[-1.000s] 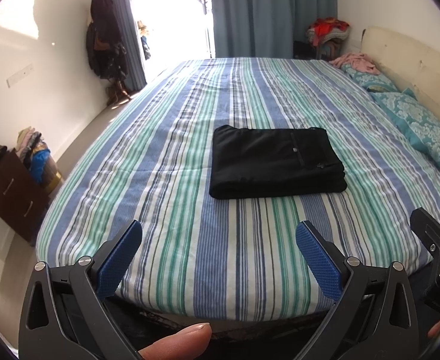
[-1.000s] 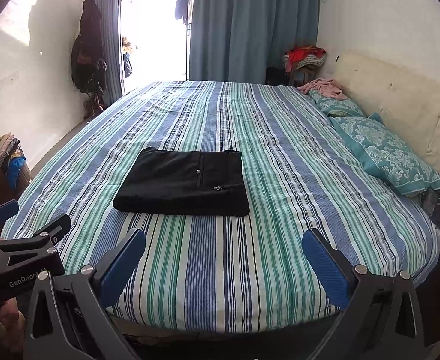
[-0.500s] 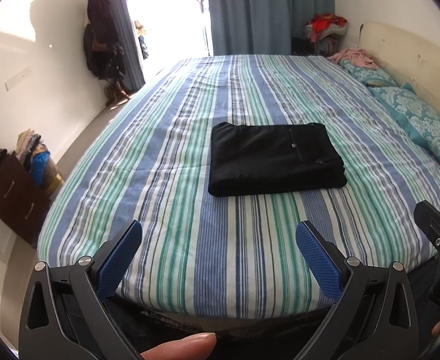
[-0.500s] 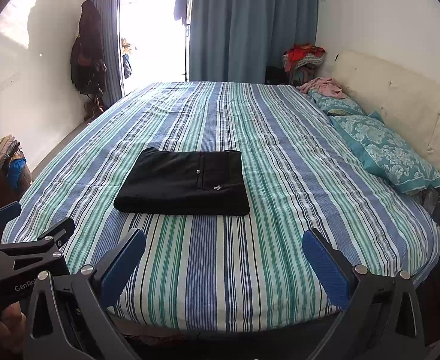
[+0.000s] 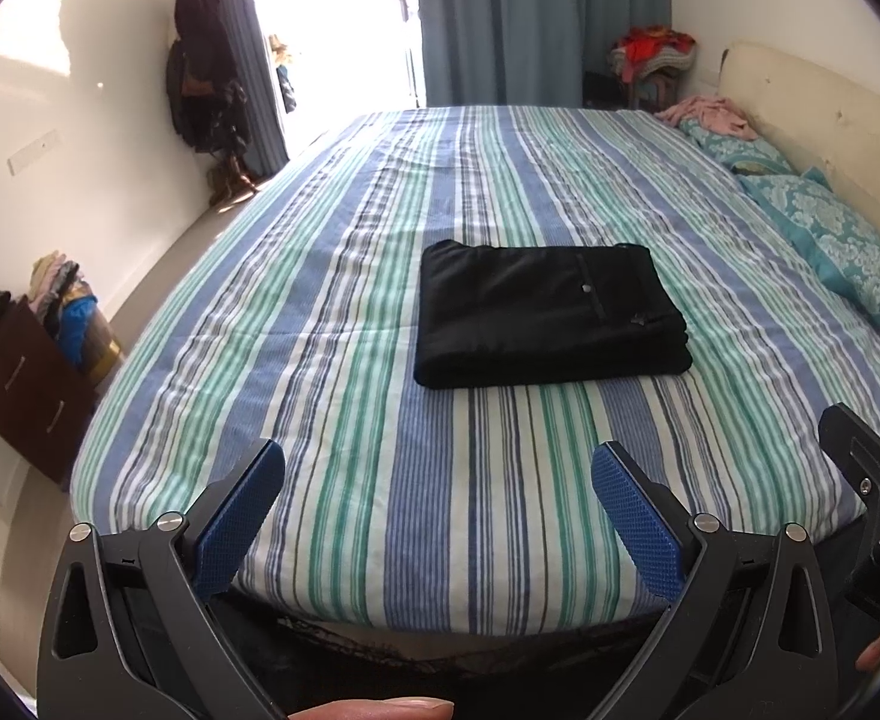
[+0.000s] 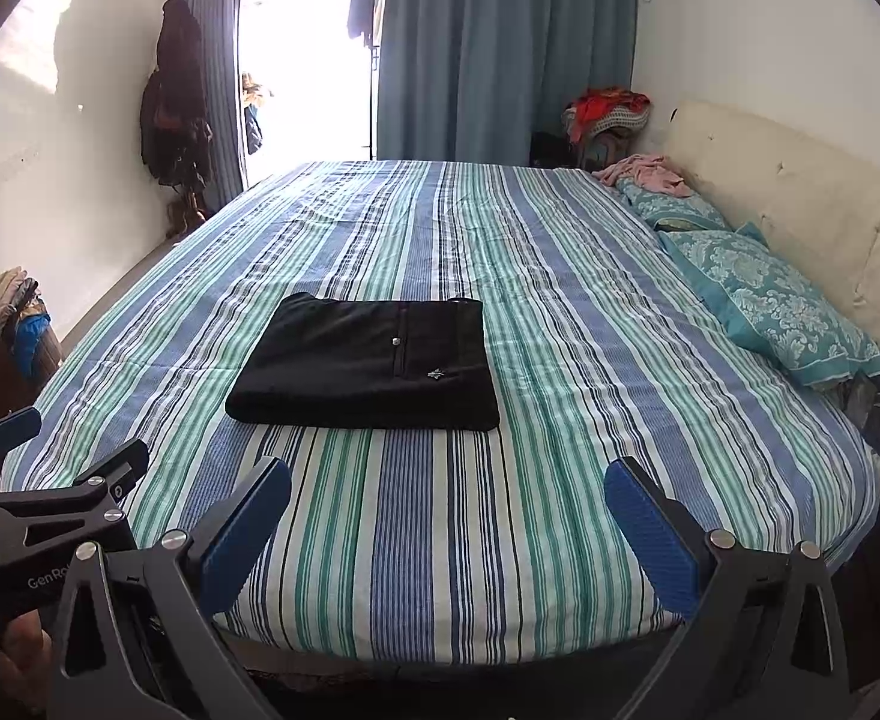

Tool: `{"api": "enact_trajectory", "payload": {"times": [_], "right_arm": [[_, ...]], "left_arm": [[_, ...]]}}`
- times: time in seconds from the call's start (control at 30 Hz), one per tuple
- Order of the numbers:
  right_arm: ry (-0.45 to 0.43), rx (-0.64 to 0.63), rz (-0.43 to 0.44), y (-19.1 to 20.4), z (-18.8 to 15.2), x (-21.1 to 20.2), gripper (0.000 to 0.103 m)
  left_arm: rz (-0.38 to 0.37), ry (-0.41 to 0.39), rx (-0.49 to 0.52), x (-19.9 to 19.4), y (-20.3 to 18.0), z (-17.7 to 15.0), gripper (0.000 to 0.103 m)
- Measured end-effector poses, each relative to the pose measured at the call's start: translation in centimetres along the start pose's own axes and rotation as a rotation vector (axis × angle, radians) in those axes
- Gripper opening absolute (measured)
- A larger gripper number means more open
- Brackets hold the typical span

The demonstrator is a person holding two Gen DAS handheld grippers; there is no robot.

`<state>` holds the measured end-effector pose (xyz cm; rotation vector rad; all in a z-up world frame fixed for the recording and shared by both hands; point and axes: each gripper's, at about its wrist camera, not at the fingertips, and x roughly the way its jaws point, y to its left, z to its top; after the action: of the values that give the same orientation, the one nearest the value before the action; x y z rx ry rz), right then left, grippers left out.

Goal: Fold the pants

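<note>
On the bed (image 5: 332, 312), middle of the striped blue/green/white cover: black pants (image 5: 545, 315), folded into a compact flat rectangle, several layers thick at the near edge. A small button and a small light emblem show on the top layer. Same stack in the right wrist view (image 6: 374, 366), lying left of centre there. Nothing touches it.

Left gripper (image 5: 437, 510): jaws spread wide, blue pads apart, nothing between them. It hangs over the near edge of the bed, well short of the pants. A fingertip (image 5: 380, 708) shows at the bottom edge of that view.

Right gripper (image 6: 446, 516): also spread wide, empty, at the near edge of the bed, well apart from the pants. The left gripper's black frame is visible at the left edge of the right wrist view; the right gripper's frame shows at the right edge of the left wrist view. So the two sit side by side.

Surroundings:
- Teal patterned pillows (image 6: 776, 306) along the right side of the bed, against a cream headboard (image 6: 800, 204).
- Pink cloth (image 6: 644, 171) on the far pillow.
- Blue curtain (image 6: 500, 48) at the back, bright open doorway beside it.
- Dark coats (image 6: 173, 102) hung on the left wall.
- Brown drawer unit (image 5: 20, 384) on the floor at left, clothes piled on and beside it.
- Heap of red/orange clothes (image 5: 650, 51) in the far right corner.
</note>
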<state>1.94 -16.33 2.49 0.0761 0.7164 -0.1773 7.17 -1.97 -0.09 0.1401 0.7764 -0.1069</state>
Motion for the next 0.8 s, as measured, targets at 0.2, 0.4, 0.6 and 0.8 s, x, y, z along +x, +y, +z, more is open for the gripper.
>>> {"api": "enact_trajectory", "payload": {"times": [0.2,0.4,0.6,0.8], "right_arm": [[0.008,-0.002,-0.001,-0.15,-0.13,0.31,0.103],[0.003,0.0,-0.006,-0.41,-0.03,0.33,0.103],[0.009,-0.001,-0.001,-0.31,-0.12,0.4,0.103],[0.012,-0.003,0.0,-0.23,-0.17,0.44,0.103]], "left_arm": [[-0.007,0.003,-0.006,0.02,0.0,0.02,0.102],[-0.012,0.007,-0.009,0.05,-0.06,-0.02,0.102],[-0.016,0.017,-0.02,0.26,0.19,-0.11,0.102],[-0.018,0.017,-0.018,0.34,0.25,-0.09,0.102]]}}
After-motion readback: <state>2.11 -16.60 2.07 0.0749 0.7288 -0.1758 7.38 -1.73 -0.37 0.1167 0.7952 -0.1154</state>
